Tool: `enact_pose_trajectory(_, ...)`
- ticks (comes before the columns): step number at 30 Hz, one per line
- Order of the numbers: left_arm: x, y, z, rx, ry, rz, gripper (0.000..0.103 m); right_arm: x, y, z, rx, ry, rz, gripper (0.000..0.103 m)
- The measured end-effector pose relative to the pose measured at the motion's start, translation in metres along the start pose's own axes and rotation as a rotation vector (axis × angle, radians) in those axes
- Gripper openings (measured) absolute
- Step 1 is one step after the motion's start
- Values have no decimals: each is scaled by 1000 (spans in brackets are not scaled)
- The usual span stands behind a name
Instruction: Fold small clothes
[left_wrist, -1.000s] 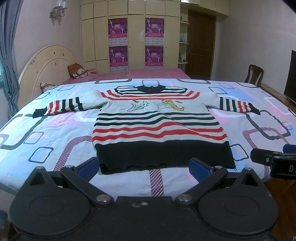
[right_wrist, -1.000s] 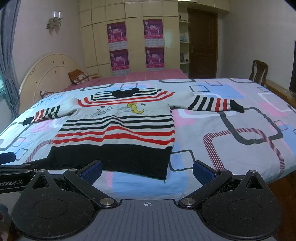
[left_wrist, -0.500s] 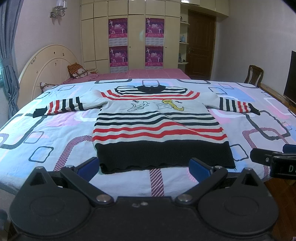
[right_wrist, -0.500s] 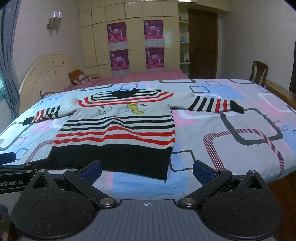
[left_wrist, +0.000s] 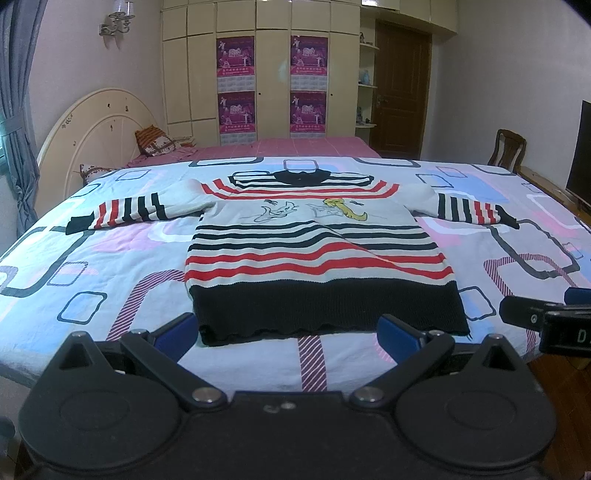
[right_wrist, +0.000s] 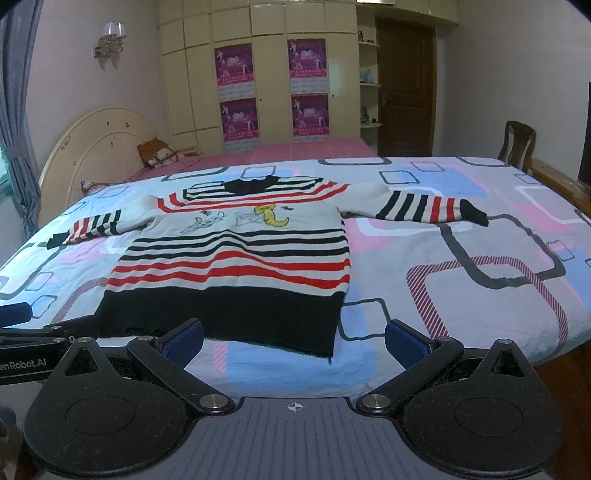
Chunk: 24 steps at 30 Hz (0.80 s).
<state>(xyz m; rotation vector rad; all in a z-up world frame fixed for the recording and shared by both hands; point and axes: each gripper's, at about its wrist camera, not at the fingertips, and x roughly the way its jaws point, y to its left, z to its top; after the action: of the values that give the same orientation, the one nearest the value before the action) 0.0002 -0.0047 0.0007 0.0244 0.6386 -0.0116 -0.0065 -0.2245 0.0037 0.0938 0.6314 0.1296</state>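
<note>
Far left there's a grey-blue curtain (left_wrist: 16, 122), then a cream rounded headboard (left_wrist: 99, 125) with a couple of pillows (left_wrist: 153, 141) leaning near it. The bed (left_wrist: 74, 266) is covered in a pale sheet with rounded-square outlines in black, pink and blue.

The sweater (left_wrist: 314, 254) lies flat, front up, about in the middle of the bed, collar pointing toward the far wall and the black hem toward the near edge. Both sleeves are spread straight out to the sides. It's white with red and black stripes and a small cartoon drawing across the chest. From the right wrist view the same sweater (right_wrist: 236, 258) sits left of centre, with its right sleeve reaching out over the sheet.

The left gripper (left_wrist: 286, 338) hangs just off the near edge of the bed, facing the hem, its blue fingers (left_wrist: 177, 334) spread wide with nothing between them. The right gripper (right_wrist: 293, 341) is beside it, lined up with the sweater's right hem corner, also spread wide and holding nothing. Each one peeks into the edge of the other's view.

Behind the bed: cream wardrobes with purple posters (left_wrist: 236, 61), then a dark wooden door (left_wrist: 400, 92), a wooden chair (left_wrist: 508, 149), and a dark screen (left_wrist: 580, 147) at the far right.
</note>
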Motion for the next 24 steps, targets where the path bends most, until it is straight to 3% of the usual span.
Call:
enact_pose_trajectory(15, 6, 0, 0, -3, 6, -4, 103, 2, 0, -1, 4, 2, -1, 103)
enact_pose_trajectory(24, 27, 7, 19, -3, 4, -1, 103, 24, -1, 18, 20, -3, -10, 103)
